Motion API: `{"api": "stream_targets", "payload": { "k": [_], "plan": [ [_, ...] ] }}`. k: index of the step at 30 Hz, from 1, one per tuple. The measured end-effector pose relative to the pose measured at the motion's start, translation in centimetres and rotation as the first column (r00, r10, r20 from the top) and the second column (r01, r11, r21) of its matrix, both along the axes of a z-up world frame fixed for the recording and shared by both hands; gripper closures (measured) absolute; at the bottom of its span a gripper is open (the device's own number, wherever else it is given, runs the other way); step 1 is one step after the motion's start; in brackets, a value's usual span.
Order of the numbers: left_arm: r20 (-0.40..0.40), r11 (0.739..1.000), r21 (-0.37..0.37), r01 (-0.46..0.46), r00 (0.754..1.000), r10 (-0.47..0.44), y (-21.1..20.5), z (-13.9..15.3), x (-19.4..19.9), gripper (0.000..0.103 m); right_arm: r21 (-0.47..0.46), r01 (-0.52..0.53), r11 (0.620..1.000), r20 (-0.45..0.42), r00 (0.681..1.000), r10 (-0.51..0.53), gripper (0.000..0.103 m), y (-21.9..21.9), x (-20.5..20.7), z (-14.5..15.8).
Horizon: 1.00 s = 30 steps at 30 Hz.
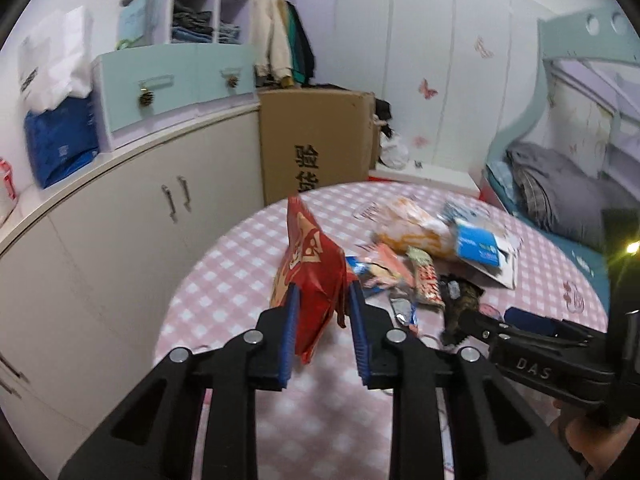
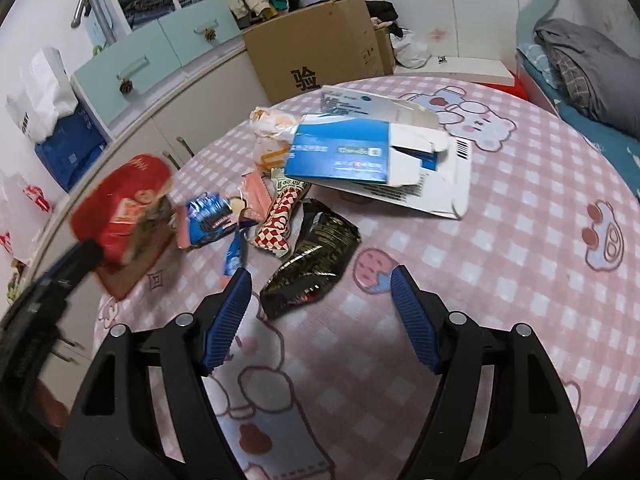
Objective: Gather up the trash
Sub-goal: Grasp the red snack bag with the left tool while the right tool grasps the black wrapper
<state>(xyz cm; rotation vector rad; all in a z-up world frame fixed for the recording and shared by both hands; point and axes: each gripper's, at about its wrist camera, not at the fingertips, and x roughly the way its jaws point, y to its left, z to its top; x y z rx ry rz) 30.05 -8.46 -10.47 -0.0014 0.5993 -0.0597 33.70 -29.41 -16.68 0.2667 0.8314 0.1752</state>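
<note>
Right, the left gripper (image 1: 322, 296) has its blue pads pinching a red snack bag (image 1: 310, 276), gripping it low near one edge so the rest of the bag stands up above the jaws. That bag is lifted clear of the pink checked bedspread (image 1: 224, 280), which suggests it is the first bit of rubbish to be carried off.

Over on the other side, the right gripper (image 2: 320, 284) hangs with its jaws spread wide and nothing between the pads. It points down at a crumpled black wrapper (image 2: 312, 264) lying flat on the cover, just ahead of the fingertips, so my read is that this wrapper is the next target, and the wide opening fits its width.

Behind it the remaining litter sits in a loose heap: a red-and-white checked wrapper (image 2: 280, 220), a small blue packet (image 2: 210, 212), a torn blue-and-white carton (image 2: 360, 156) resting on flattened white cardboard, and an orange-and-white bag (image 2: 272, 136) at the back. A brown cardboard box (image 2: 316, 52) stands beyond the bed's edge; whether that is where the rubbish goes, I cannot tell.
</note>
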Motion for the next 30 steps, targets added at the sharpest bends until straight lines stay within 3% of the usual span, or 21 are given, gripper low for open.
{"api": "stream_targets", "payload": {
  "k": [4, 7, 8, 16, 30],
  "plan": [
    [0.012, 0.999, -0.041, -0.02, 1.0, 0.02, 2.0, 0.5, -0.4, 0.08, -0.052, -0.023, 0.998, -0.017, 1.0, 0.022, 0.036, 1.1, 0.8, -0.3],
    [0.013, 0.998, -0.061, -0.022, 1.0, 0.023, 3.0, 0.7, -0.7, 0.081, -0.094, -0.034, 0.995, -0.022, 0.999, 0.032, 0.062, 1.8, 1.1, -0.3],
    [0.011, 0.997, -0.071, -0.021, 1.0, 0.022, 3.4, 0.8, -0.9, 0.081, -0.105, -0.037, 0.994, -0.023, 0.999, 0.035, 0.066, 1.9, 1.0, -0.3],
    [-0.003, 0.994, -0.107, 0.0, 1.0, -0.001, 5.9, 1.1, -2.8, 0.081, -0.168, -0.055, 0.984, 0.028, 0.998, 0.06, 0.071, 2.9, -2.1, 0.8],
    [-0.003, 0.987, -0.158, -0.033, 0.999, 0.033, 11.6, 1.8, -7.8, 0.081, -0.139, -0.119, 0.983, 0.146, 0.979, 0.139, 0.076, 7.5, -9.2, 5.2]
  ]
}}
